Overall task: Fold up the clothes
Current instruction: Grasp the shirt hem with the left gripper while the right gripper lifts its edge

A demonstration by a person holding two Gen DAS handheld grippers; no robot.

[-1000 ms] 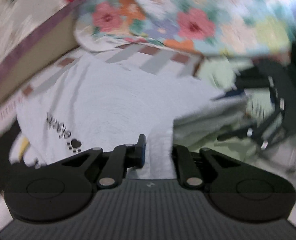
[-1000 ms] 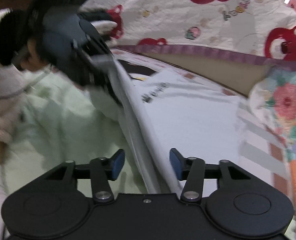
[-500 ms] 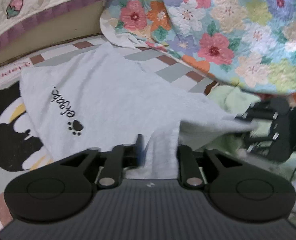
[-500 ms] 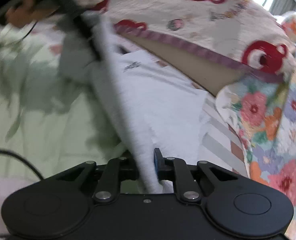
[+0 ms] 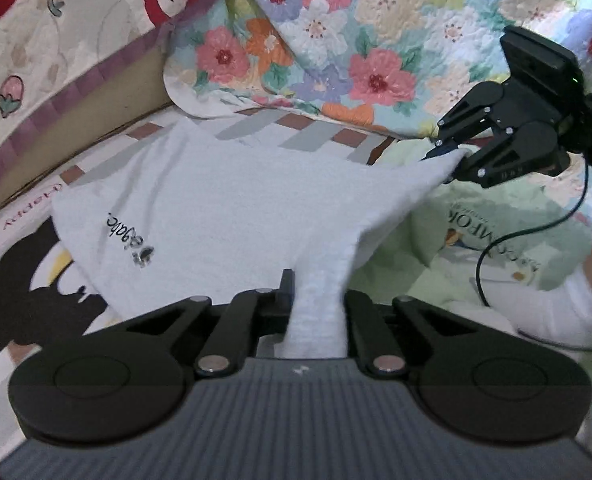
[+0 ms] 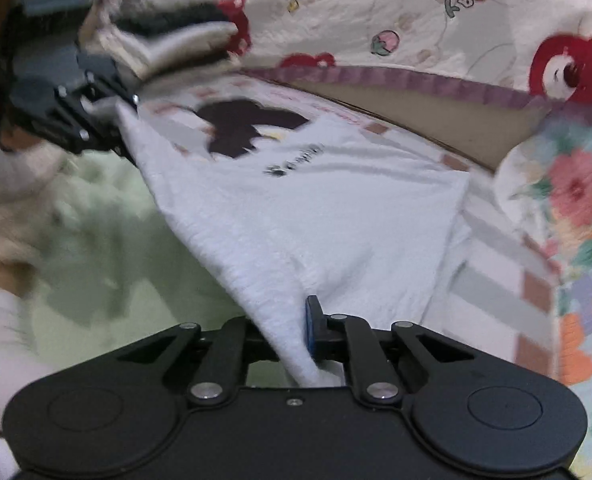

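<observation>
So the white garment (image 5: 236,208) hangs stretched between both grippers, one edge clamped in the left gripper (image 5: 316,296), the other pinched in the right gripper (image 6: 292,332), its far end lying ahead on the cartoon mat (image 5: 20,292) by the floral quilt (image 5: 376,40).

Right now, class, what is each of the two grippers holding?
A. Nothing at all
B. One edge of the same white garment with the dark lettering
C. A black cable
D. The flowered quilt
B: the left gripper and the right gripper each pinch the white garment, whose near edge is lifted and stretched between them.
</observation>
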